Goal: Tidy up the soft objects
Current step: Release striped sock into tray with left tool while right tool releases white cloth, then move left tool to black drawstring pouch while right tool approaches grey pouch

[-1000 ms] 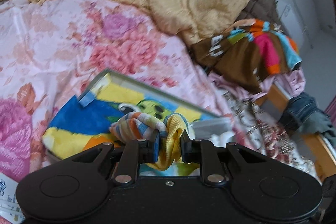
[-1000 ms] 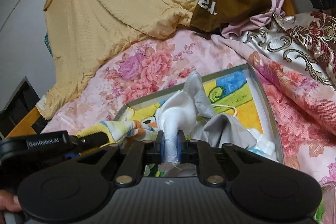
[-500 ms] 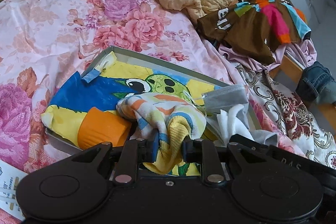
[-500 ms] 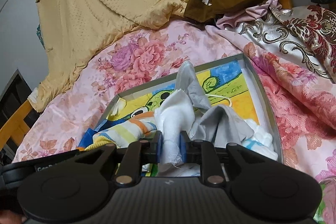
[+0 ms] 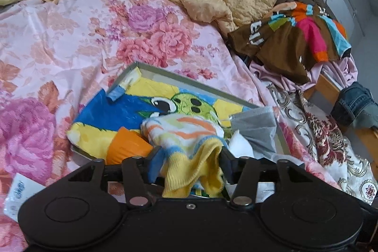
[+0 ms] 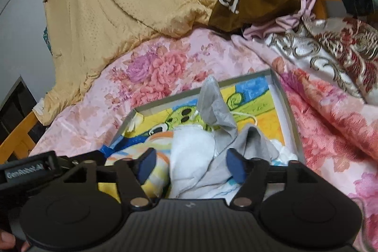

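While my left gripper (image 5: 190, 163) tilts down over the tray (image 5: 196, 84) on the bed, its jaws have just been opening and now stand apart, the striped yellow cloth (image 5: 189, 143) lying loose between them. My right gripper (image 6: 191, 165) is angled down beside it, jaws just opened wide, with the white cloth (image 6: 191, 152) and grey mask (image 6: 215, 108) slack between the pads, both resting in the tray.

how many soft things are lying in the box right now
3 visible: a striped towel at the front left, a white cloth in the middle, and a grey face mask toward the right. More may lie hidden underneath.
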